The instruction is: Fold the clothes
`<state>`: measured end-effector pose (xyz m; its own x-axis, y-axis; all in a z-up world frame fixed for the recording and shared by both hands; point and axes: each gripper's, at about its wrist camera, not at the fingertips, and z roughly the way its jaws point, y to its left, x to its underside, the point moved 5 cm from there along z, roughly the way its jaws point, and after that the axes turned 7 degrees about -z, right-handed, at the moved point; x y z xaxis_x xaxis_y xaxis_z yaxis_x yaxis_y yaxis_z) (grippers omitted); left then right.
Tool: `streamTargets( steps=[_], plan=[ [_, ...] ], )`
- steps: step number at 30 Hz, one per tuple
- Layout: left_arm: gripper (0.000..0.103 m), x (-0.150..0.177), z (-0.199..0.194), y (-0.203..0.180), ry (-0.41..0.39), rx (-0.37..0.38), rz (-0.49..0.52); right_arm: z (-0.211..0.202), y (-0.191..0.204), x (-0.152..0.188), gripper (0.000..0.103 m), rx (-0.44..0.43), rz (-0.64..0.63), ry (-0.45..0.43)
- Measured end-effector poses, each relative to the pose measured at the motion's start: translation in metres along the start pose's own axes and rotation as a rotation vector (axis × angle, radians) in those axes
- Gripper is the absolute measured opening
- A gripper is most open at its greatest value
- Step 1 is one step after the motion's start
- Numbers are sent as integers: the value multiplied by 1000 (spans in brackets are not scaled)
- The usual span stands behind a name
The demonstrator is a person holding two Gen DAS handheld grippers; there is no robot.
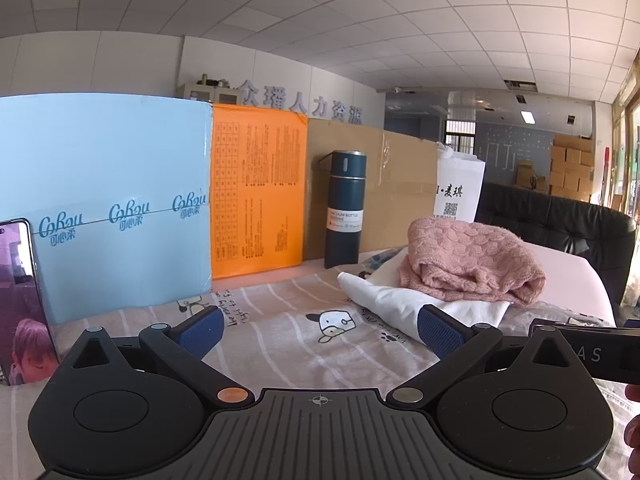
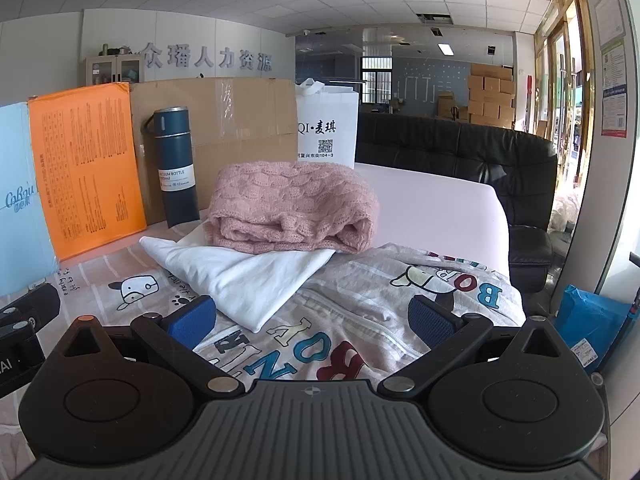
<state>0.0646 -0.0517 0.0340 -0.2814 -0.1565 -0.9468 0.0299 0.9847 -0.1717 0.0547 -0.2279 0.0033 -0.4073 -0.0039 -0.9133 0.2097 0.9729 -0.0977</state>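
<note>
Hovering low over the bed, left gripper (image 1: pixel 320 330) with blue pads spread wide apart, nothing between them; right gripper (image 2: pixel 314 320) likewise spread wide and holding nothing, poised above a pale printed garment (image 2: pixel 360 320) with big coloured letters and a zip, lying flat at the near right of the bed. Resting partly on that garment, a white cloth (image 2: pixel 248 276) folded to a point; stacked on the cloth's far end, a folded pink knit sweater (image 2: pixel 294 204). Underneath it all, a striped pinkish bedsheet (image 1: pixel 288 344) printed with cartoon cows, reaching to a plain pink mattress edge (image 2: pixel 440 216) at the far right. Standing upright just behind the pile, a dark blue vacuum bottle (image 1: pixel 345 208), backed by a row of propped boards: light blue carton (image 1: pixel 104 200), orange panel (image 1: pixel 256 192), brown cardboard (image 1: pixel 380 184), then a white paper bag (image 2: pixel 326 124). Leaning at the far left, a phone (image 1: pixel 20 300) with lit screen. Beyond the bed, a black leather sofa (image 2: pixel 460 148), stacked cardboard boxes (image 2: pixel 490 96), grey wall lettering and a tiled ceiling
</note>
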Motion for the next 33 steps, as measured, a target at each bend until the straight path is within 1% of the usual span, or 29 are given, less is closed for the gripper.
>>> streamTargets(
  steps=[6, 16, 33],
  plan=[
    [103, 0, 1, 2, 5, -8, -9, 1, 0, 1, 103, 0, 0, 4],
    [103, 2, 1, -1, 6, 16, 0, 1, -1, 1, 103, -2, -1, 8],
    [103, 4, 3, -1, 19, 18, -2, 2, -2, 2, 103, 0, -4, 9]
  ],
)
